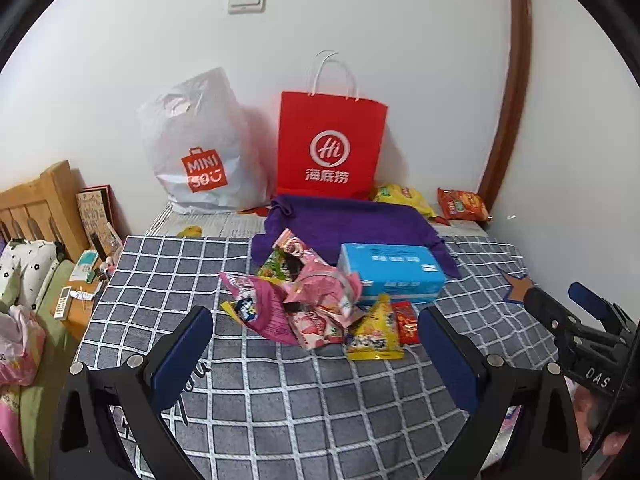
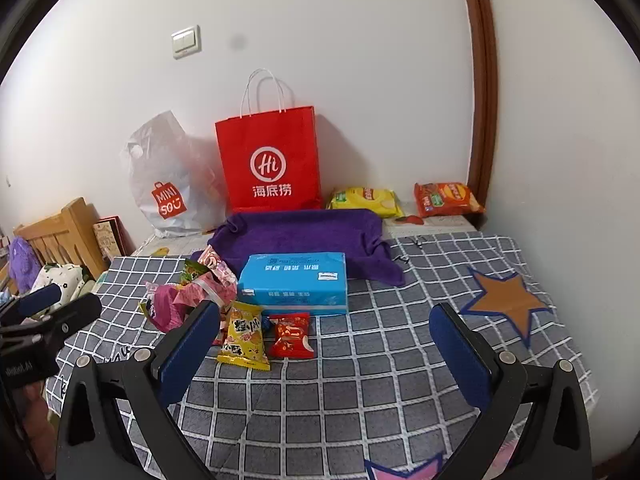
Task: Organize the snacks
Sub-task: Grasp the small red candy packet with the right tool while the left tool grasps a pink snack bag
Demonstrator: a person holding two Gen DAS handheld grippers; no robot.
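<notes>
The pile of pink and magenta packets was a crumpled heap, and how many bags it held could not be told; in the right wrist view the right gripper's near finger covered part of it. The yellow chip bag and orange chip bag lay at the back by the wall, and in the left view the purple towel cut off the yellow one's lower edge.

The snacks sat mid-table on the checked cloth. The blue tissue pack lay flat, long axis left to right, its back edge on the towel. Just in front of it a yellow packet lay with its long axis running toward the camera, tilted slightly, beside a small red packet. The red bag stood upright against the wall, handles up, next to a white bag.

The left gripper hung before the pile with jaws wide apart, empty. The right gripper was likewise spread, holding nothing
</notes>
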